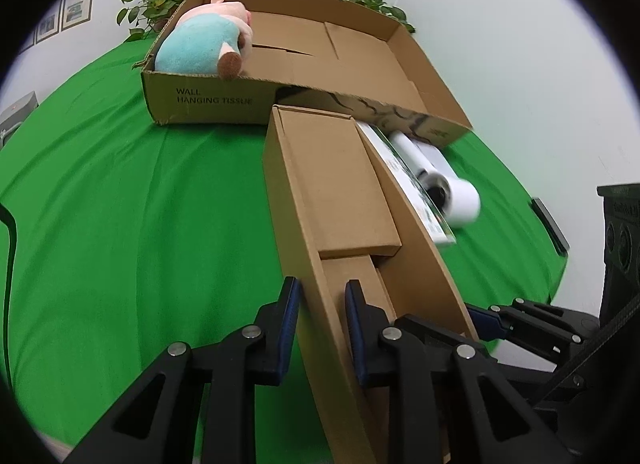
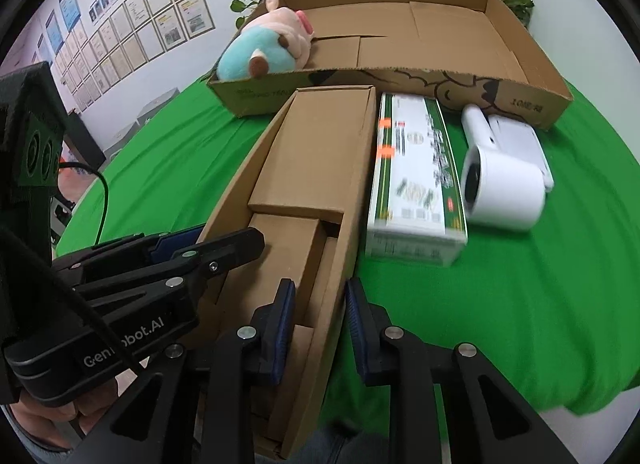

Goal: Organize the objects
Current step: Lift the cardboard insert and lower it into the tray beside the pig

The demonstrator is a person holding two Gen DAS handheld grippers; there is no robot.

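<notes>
Gripping the long open carton (image 2: pixel 316 168) by its near walls, my left hand-held gripper (image 1: pixel 320 328) clamps the left wall and my right hand-held gripper (image 2: pixel 320 328) the right one, its far end touching the big tray box (image 2: pixel 520 36) holding the plush pig (image 2: pixel 268 44). Uneven lifting could twist the thin walls or knock the white package (image 2: pixel 416 184) just beside it.

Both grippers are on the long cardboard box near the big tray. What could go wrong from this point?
The long box is held only by its thin side walls at the near end, left gripper on one wall, right gripper on the other; the walls may bend or slip. Its far end sits against the big tray, so pushing could catch it. Swinging right might knock the green-and-white carton.
</notes>
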